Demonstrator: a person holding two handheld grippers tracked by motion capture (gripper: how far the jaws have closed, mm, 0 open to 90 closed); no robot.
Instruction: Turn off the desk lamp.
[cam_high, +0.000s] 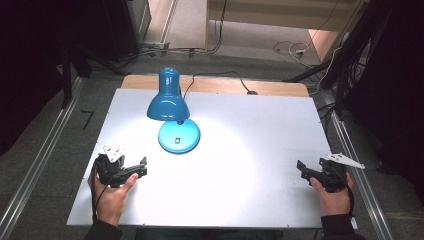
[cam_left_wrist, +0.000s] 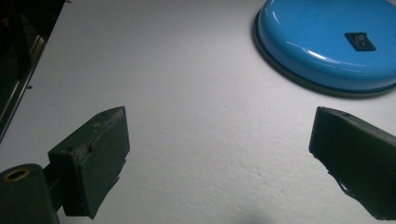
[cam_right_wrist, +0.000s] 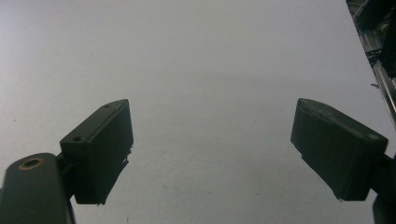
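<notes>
A blue desk lamp stands lit on the white table, left of centre at the back. Its shade tilts down over its round base. My left gripper rests low at the front left, a short way in front of and left of the base, jaws wide open and holding nothing. In the left gripper view the lamp base with its black rocker switch lies ahead to the right of my left gripper. My right gripper sits at the front right, open over bare table, with nothing between the jaws of the right gripper.
The lamp's black cable runs off the table's far edge over a wooden strip. Metal rails flank the table on the floor, and the right-hand rail shows close to the right gripper. Light pools in the table's middle.
</notes>
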